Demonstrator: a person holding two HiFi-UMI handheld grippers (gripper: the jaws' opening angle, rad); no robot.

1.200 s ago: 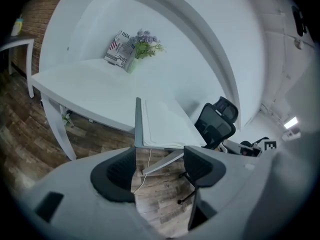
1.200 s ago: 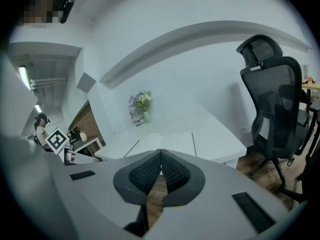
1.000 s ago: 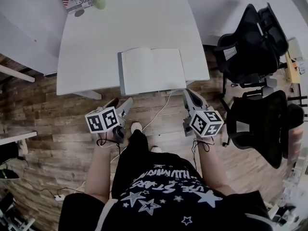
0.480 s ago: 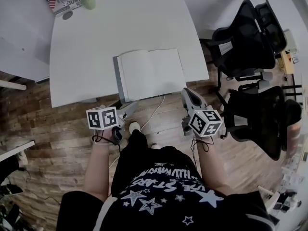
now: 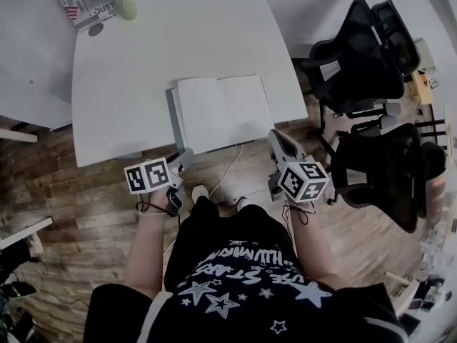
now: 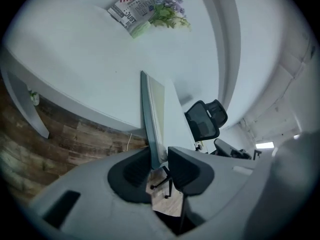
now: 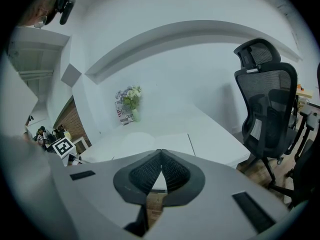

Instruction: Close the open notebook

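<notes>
The notebook (image 7: 170, 141) has its near edge hidden behind the right gripper (image 7: 160, 152) (jaws pressed together); right of it, a chair (image 7: 308, 134) is cropped.

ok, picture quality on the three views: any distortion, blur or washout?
Head view: strong fisheye, table edges bow; sharp, evenly lit. Left gripper view: dark vignette, notebook edge near the lens soft. Right gripper view: same vignette, table washed out, chair crisp.

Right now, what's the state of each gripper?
Left gripper: jaws have just been closing, now clamped on the notebook at its left edge.
Right gripper: jaws shut, nothing between them.
</notes>
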